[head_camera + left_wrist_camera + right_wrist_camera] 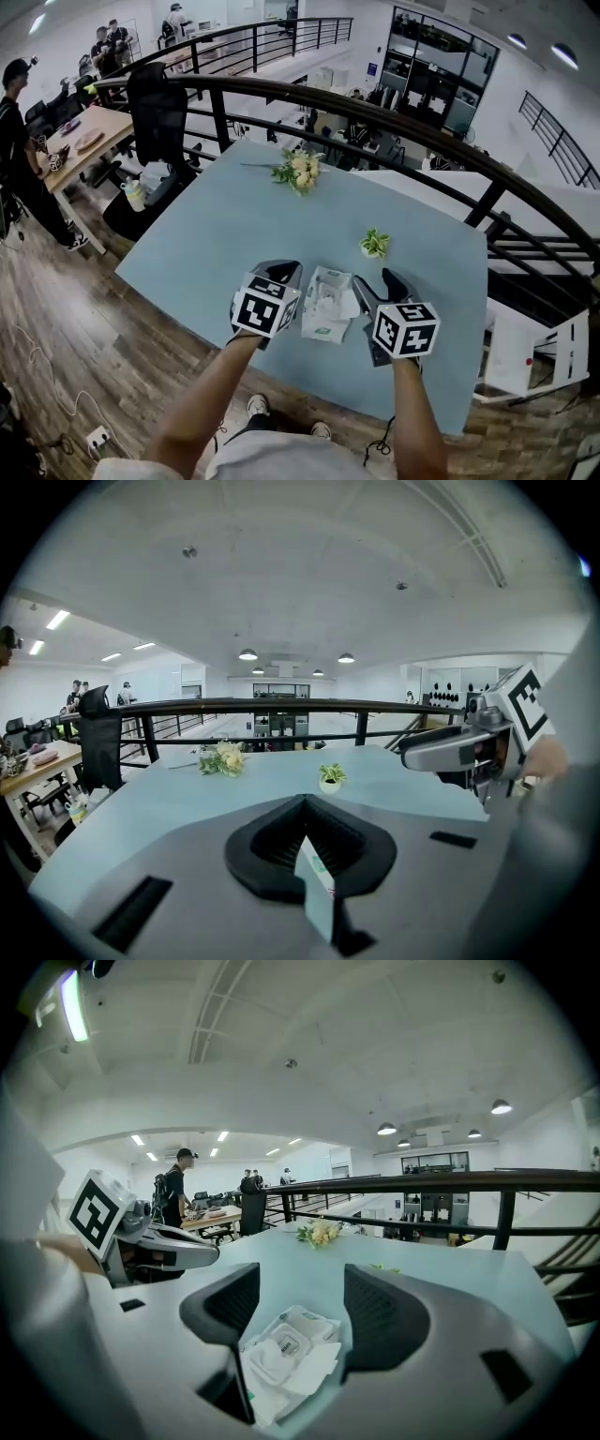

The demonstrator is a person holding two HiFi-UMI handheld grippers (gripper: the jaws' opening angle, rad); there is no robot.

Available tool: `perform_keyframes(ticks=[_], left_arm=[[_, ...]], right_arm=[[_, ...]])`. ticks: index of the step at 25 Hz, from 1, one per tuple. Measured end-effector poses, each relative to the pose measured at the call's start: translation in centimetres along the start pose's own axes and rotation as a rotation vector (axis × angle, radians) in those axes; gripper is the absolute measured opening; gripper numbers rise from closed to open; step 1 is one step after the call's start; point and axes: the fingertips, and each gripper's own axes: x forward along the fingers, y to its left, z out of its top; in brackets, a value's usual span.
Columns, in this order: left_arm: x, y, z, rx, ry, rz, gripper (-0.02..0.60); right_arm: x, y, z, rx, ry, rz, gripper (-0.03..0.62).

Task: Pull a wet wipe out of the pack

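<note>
The white wet wipe pack (pixel 327 307) lies flat on the pale blue table (pixel 234 225), with its lid open and a crumpled wipe (pixel 305 1372) showing at the opening. My left gripper (pixel 284 273) is at the pack's left edge. In the left gripper view its jaws (pixel 305 803) meet at the tips, with a thin edge of the pack (pixel 316 888) between them. My right gripper (pixel 389 284) sits at the pack's right side. It is open (pixel 302 1283), and the pack (pixel 286 1346) lies below and between its jaws, untouched.
A small potted plant (pixel 374 244) stands just beyond the pack and a flower bunch (pixel 300 171) lies at the table's far end. A black railing (pixel 375 122) curves behind the table. A black chair (pixel 157 112) and desks with people are at the left.
</note>
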Motion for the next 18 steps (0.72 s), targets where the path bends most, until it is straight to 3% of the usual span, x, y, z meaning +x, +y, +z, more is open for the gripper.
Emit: perform_keyframes(ticks=[18], left_arm=[[0.0,0.9,-3.6,-0.059,0.043,0.008,-0.008]], right_arm=[[2.6,2.5,-5.2,0.009,0.128,0.048,0.264]])
